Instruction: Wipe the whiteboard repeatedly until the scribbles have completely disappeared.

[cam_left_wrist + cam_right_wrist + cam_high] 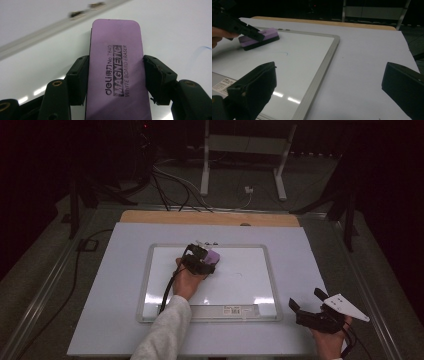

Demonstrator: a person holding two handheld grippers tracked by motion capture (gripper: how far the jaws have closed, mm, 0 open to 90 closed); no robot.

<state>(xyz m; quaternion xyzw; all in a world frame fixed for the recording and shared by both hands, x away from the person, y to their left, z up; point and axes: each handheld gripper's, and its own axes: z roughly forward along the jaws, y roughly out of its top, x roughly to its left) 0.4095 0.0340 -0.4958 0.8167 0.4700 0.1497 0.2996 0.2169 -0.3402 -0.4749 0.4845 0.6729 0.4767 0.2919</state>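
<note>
Purple eraser (pixel 116 67) between the jaws of the black left gripper (pixel 116 75), black print along its top, black base underneath. White whiteboard (pixel 235 280) below it, silver-grey frame, faint blue pen stroke (pixel 283 53) just right of the eraser. Pale lavender-white table sheet (pixel 300 255) under the board, light wood edge (pixel 210 217) at the far side. Black right gripper (pixel 309 306) near the sheet's corner, white three-cornered plate on top. White label with dark print on the board's near rail. Cream sleeve (pixel 162 332) behind the left gripper.
</note>
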